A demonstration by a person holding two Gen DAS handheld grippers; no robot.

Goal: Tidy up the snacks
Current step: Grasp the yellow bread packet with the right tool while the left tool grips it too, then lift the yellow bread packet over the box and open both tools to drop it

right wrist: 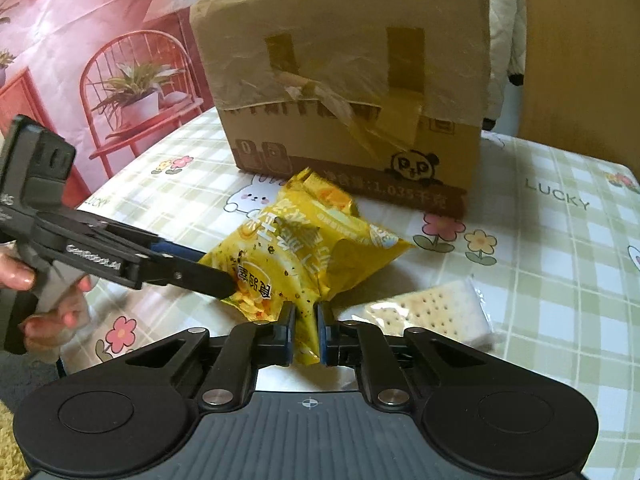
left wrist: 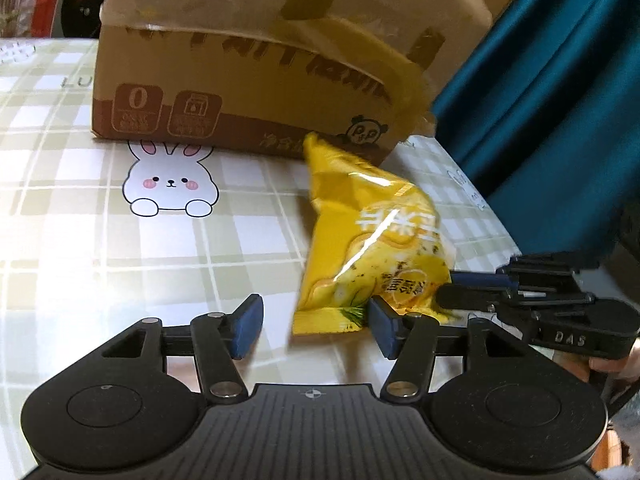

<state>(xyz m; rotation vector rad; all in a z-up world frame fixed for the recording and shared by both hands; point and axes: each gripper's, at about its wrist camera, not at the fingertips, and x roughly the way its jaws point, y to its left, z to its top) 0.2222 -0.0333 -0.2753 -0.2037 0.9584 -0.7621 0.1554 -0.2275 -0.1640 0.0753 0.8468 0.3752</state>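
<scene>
A yellow snack bag is held off the checked tablecloth in front of a taped cardboard box. My right gripper is shut on the bag's bottom edge; it also shows in the left wrist view reaching in from the right. My left gripper is open, its right pad beside the bag's lower corner. In the right wrist view the left gripper comes in from the left with its tips at the bag. The box stands just behind the bag.
A clear-wrapped pack of crackers lies on the tablecloth right of my right gripper. A teal curtain hangs past the table's right edge. A pink printed backdrop stands behind the table at left.
</scene>
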